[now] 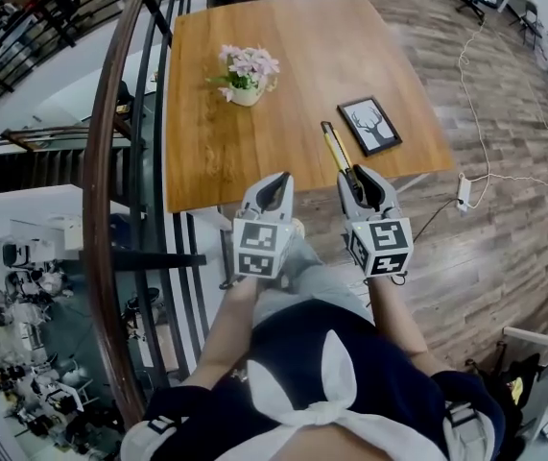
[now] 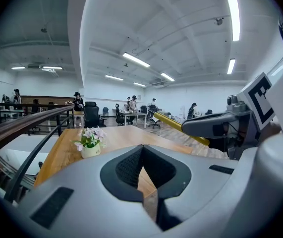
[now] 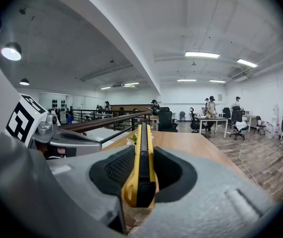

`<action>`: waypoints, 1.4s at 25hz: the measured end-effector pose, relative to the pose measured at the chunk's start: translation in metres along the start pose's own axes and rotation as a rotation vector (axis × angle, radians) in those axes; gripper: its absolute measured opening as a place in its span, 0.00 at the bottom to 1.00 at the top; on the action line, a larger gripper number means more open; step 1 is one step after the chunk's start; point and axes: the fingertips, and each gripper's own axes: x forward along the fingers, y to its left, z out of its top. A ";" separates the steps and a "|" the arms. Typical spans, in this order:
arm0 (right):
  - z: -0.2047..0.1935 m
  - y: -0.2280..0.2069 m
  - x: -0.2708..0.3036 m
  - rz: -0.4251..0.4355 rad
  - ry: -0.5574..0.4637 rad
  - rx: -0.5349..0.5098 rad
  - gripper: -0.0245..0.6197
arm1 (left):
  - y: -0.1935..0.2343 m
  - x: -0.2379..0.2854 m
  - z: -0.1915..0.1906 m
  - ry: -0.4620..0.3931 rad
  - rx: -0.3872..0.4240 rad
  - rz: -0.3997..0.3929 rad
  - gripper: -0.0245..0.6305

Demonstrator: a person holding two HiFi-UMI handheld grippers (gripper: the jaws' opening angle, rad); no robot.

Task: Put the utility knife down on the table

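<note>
The right gripper point(image 1: 365, 188) holds the yellow knife point(image 1: 336, 147).
The knife sticks out over the near edge of the counter point(image 1: 302, 65), close to a picture frame point(image 1: 369, 125). The left gripper point(image 1: 272, 192) is beside the right one, closed tight with nothing in it.

Wood-plank floor point(image 1: 504, 257), curved railing point(image 1: 91, 219), ceiling lights point(image 2: 233, 16)

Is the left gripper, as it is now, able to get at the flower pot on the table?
Probably yes. Only bare table lies between the left gripper and the flower pot, and its fingers are shut and empty. The utility knife in the right gripper points off to the side.
</note>
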 end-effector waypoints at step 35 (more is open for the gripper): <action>0.064 -0.077 0.174 -0.001 -0.070 0.027 0.21 | 0.110 0.141 0.051 0.037 0.024 0.003 0.06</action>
